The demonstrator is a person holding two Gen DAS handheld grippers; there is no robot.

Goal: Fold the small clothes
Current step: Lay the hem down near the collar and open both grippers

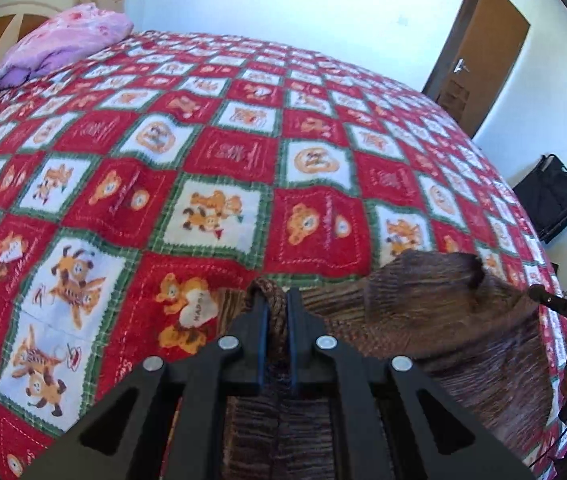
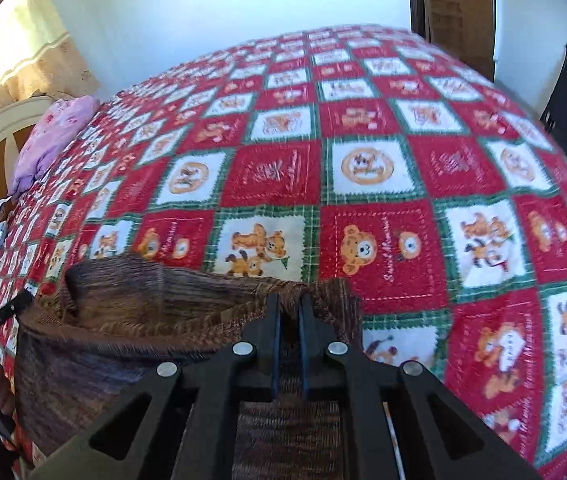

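Fabric first: the left gripper [image 1: 274, 300] is clamped on one bunched edge of the brown knit garment [image 1: 443, 312], and the right gripper [image 2: 289, 304] pinches the other edge, so the cloth hangs slack between them above the teddy-bear blanket [image 2: 383, 168]. I judge the carry-over should keep both pinches level and evenly spaced, landing the edge flat on the blanket, well short of the pink pillow [image 1: 71, 36]

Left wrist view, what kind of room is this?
Most likely a bedroom: a bed under a red checked teddy-bear quilt, a pink pillow by the headboard, and a brown door.
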